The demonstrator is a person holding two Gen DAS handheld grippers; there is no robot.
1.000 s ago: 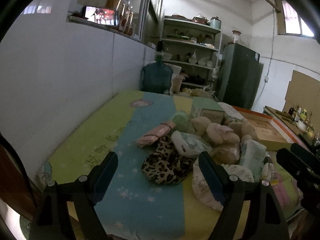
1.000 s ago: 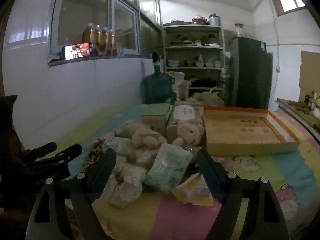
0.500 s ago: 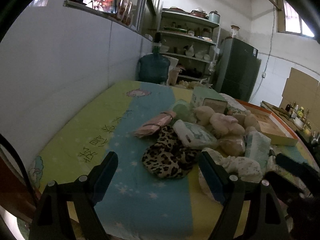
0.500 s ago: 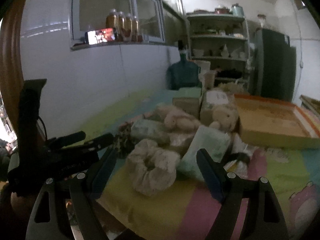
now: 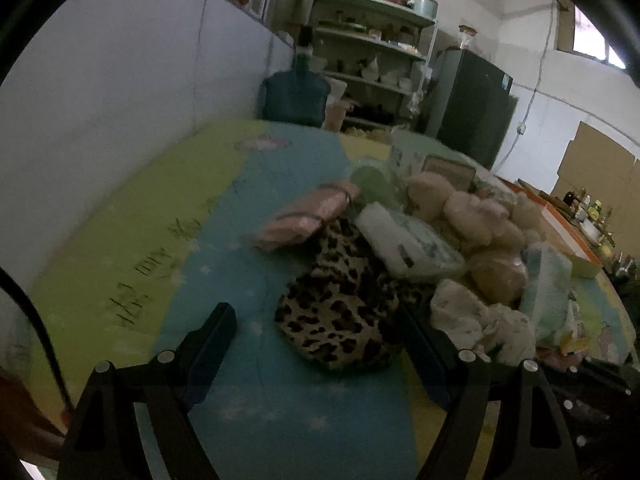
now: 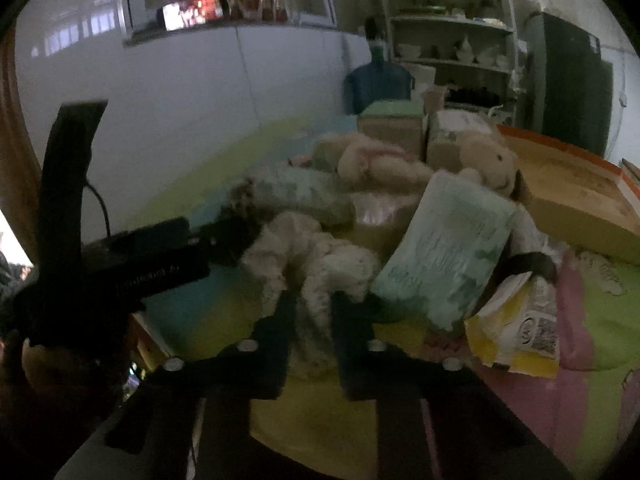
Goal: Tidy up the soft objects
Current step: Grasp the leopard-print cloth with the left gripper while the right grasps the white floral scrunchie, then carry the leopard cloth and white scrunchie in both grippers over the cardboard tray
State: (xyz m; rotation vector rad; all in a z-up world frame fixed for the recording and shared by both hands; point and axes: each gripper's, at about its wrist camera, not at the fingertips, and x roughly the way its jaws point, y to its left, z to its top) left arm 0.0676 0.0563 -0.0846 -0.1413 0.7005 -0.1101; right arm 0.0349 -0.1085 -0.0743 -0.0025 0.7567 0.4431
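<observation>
At the near edge of the soft pile on the bench (image 5: 120, 248), a fluffy cream scrunchie (image 6: 308, 264) sits between the closing jaws of the right gripper (image 6: 313, 312), which pinch its near rim. Beside it leans a mint tissue pack (image 6: 440, 248). The left gripper (image 5: 316, 332) hangs wide open before a leopard-print pouch (image 5: 336, 316).
</observation>
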